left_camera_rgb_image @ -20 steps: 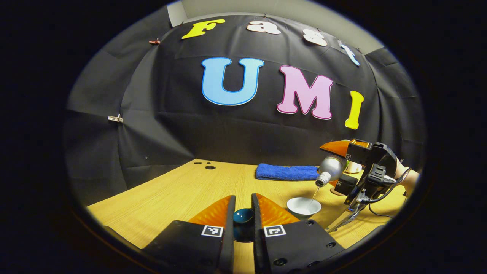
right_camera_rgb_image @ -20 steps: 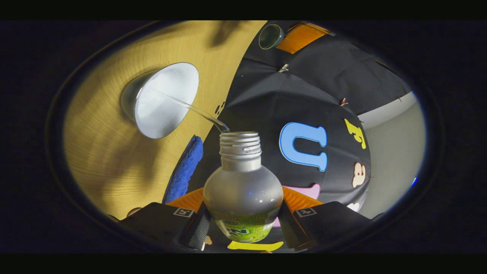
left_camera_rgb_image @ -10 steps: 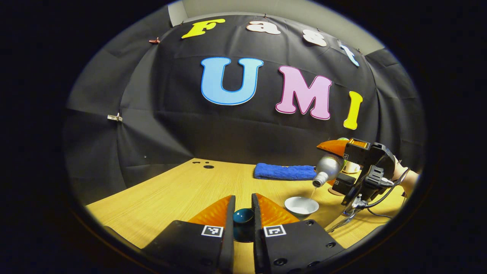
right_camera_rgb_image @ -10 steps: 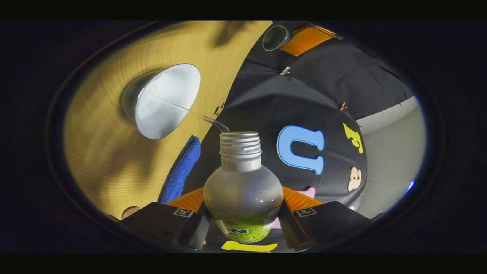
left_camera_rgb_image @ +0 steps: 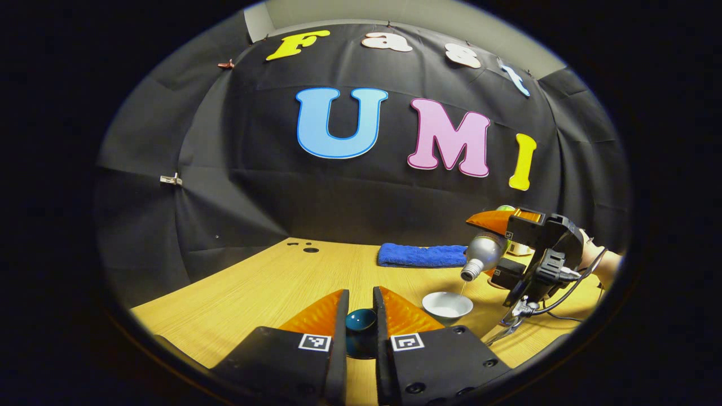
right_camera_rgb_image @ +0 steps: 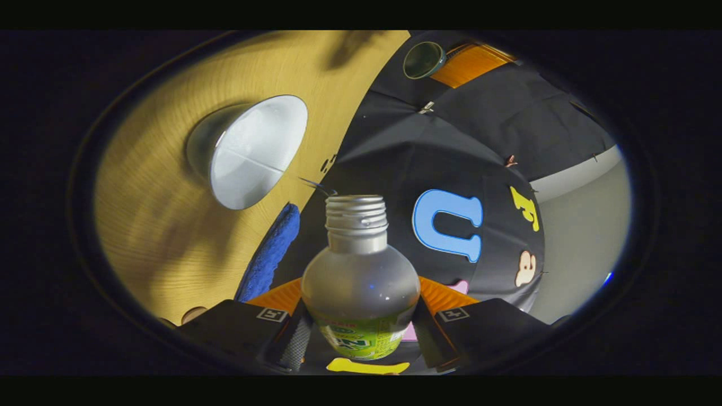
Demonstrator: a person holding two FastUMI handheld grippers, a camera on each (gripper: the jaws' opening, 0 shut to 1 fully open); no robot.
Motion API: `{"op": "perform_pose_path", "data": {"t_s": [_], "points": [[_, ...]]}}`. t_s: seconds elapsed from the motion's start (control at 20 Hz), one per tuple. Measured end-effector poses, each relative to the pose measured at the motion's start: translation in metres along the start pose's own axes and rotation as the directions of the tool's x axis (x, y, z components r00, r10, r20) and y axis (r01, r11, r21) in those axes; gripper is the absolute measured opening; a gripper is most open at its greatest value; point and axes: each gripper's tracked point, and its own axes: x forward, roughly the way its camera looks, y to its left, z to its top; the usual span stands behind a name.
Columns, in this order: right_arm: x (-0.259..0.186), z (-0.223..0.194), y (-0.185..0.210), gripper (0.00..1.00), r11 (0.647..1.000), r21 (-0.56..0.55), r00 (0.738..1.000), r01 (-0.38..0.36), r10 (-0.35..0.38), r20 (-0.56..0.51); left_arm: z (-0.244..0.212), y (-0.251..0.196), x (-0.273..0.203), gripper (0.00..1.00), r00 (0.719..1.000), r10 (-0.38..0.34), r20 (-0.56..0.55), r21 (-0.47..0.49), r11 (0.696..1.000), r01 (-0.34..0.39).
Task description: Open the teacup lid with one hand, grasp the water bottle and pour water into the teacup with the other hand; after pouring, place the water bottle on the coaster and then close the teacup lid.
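Note:
In the left gripper view my left gripper (left_camera_rgb_image: 360, 299) is shut on the dark teal teacup lid (left_camera_rgb_image: 361, 320), held just over the wooden table (left_camera_rgb_image: 271, 287). To its right stands the open white teacup (left_camera_rgb_image: 447, 304) with water in it. Above the cup, my right gripper (left_camera_rgb_image: 496, 237) holds the silver water bottle (left_camera_rgb_image: 482, 254) tilted mouth-down, with only a thin trickle falling. In the right gripper view my right gripper (right_camera_rgb_image: 361, 301) is shut on the bottle (right_camera_rgb_image: 361, 270), whose open mouth points toward the teacup (right_camera_rgb_image: 248, 152). The lid (right_camera_rgb_image: 424, 59) shows at the top.
A folded blue towel (left_camera_rgb_image: 423, 255) lies at the back of the table, behind the cup. Two small holes (left_camera_rgb_image: 309, 248) mark the table's far left. A hand (left_camera_rgb_image: 606, 265) and a cable (left_camera_rgb_image: 555, 313) trail behind the right gripper. A round brown coaster (right_camera_rgb_image: 194, 313) peeks in low left.
The steady stream of water from the bottle into the teacup has thinned and broken off near the mouth. The right gripper has drifted slightly with the bottle. The left gripper and lid stay put.

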Motion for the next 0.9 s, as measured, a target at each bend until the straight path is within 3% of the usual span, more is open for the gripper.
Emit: {"op": "perform_pose_path", "data": {"t_s": [0.5,0.9], "points": [[-0.0009,0.0032,0.0034,0.78,1.0,-0.016,1.0,0.001,0.0,0.014,-0.0004,0.0003,-0.0011,0.24,1.0,0.004,-0.01,-0.014,1.0,-0.004],[-0.0001,0.0021,0.0057,0.82,1.0,-0.017,1.0,-0.005,0.006,0.016,-0.0045,0.0001,-0.0012,0.24,1.0,0.0,-0.02,-0.027,1.0,-0.001]]}}
